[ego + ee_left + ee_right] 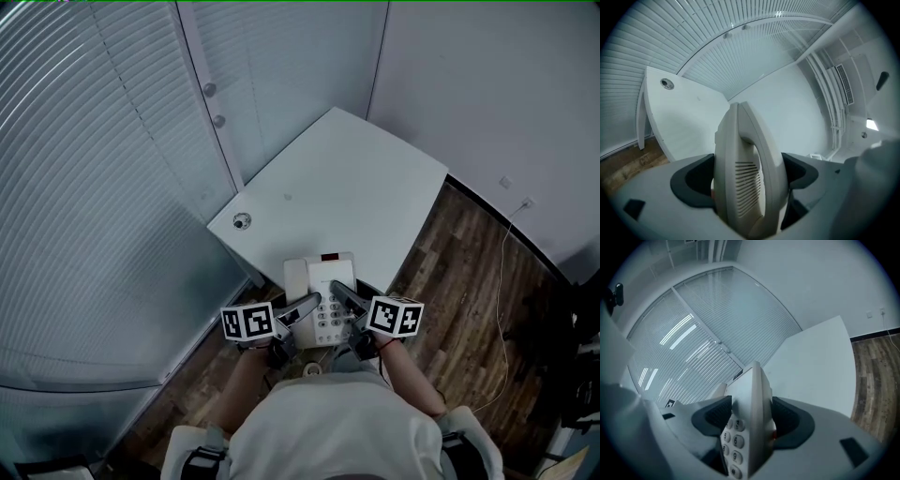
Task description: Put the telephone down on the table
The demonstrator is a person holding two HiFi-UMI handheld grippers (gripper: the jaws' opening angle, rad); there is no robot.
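The telephone (321,281) hangs at the white counter's (361,178) near corner, partly past its edge, with its long axis running away from the person. The left tool (302,307) is clamped on its handset side and the right tool (343,298) on its keypad side. The counter's bare middle lies straight ahead, equally near both tools.

We wear a pale top (319,422). Our left gripper (312,302) and right gripper (337,289) look alike: smooth light grey jaws with rounded outlines, lined on their inner faces with dark pads (714,416). Behind the jaws, each gripper carries a white cube (247,322) whose faces bear black square markers.
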